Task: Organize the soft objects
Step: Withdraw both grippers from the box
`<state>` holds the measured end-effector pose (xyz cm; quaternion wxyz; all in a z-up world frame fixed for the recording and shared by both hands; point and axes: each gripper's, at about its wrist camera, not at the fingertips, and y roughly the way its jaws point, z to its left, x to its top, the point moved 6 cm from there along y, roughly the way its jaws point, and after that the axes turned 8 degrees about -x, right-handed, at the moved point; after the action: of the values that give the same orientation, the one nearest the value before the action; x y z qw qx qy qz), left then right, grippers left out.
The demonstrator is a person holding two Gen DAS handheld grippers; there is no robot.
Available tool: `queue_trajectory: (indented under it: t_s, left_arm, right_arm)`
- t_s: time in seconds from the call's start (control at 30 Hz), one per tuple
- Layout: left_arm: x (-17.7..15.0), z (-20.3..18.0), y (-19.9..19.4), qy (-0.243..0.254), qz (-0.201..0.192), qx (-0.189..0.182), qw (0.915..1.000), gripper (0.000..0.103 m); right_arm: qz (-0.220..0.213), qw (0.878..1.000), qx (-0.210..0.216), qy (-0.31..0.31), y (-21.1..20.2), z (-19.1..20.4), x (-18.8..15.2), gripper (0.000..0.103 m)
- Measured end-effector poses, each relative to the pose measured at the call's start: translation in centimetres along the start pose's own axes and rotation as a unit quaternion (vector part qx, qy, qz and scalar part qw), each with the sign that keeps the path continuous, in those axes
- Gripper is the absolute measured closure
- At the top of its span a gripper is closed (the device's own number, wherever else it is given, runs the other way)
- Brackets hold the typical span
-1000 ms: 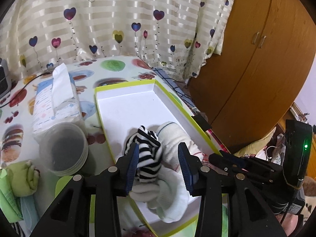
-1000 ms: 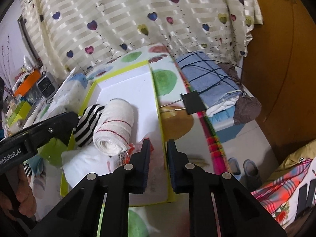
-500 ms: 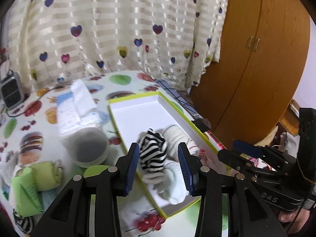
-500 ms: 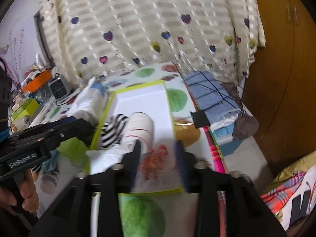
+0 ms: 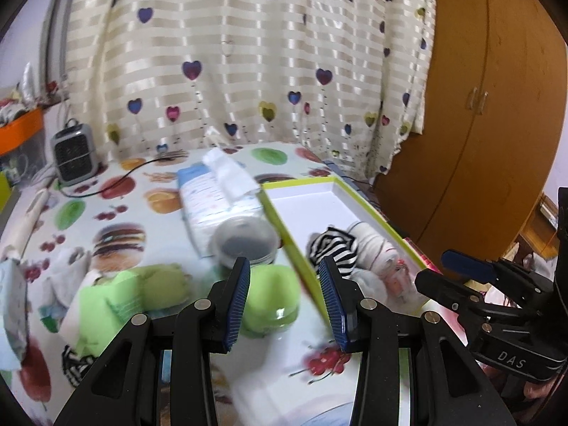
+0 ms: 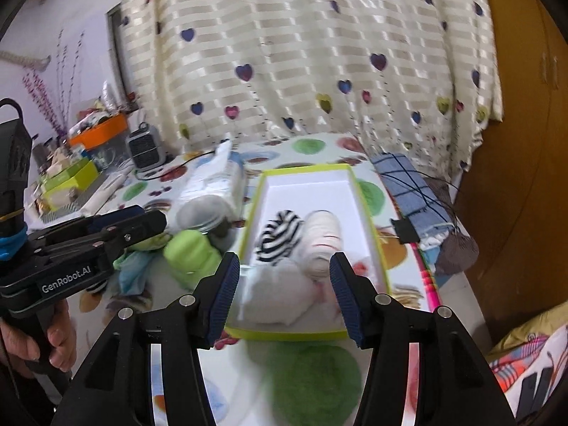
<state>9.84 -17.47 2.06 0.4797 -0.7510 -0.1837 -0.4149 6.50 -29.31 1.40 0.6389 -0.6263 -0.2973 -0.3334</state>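
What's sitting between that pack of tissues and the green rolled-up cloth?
A round clear plastic container sits between the tissue pack and the green roll, seen in the left wrist view.

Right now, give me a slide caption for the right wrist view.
Open right gripper facing the green-rimmed box holding a striped sock roll and white sock rolls.

left tongs (image 5: 284,298): spread, nothing held | right tongs (image 6: 282,298): spread, nothing held

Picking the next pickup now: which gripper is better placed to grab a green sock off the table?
Left, probably. The left gripper is open with the green sock right between its jaws. The right gripper is open too, but faces the tray, with that sock off to its left.
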Motion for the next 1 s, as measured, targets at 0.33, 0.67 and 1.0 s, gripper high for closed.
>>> queue_trajectory:
  t_s: [0.33,0.67,1.0]
  left_arm:
    - [-1.7,3.3,-1.9,-0.034,0.007,0.019,0.9992,0.064]
    - [-2.6,4.3,-3.2,-0.044,0.006,0.024,0.9987,0.064]
    - [-3.0,5.1,-4.0,-0.055,0.004,0.023,0.9982,0.064]
  right_arm:
    - [0.013,0.998,0.042,-0.035,-0.5,4.8,-0.8,0.049]
    - [0.023,0.996,0.07,-0.056,-1.0,7.4,-1.4,0.049]
    - [0.021,0.994,0.085,-0.069,-1.5,9.0,-1.6,0.049]
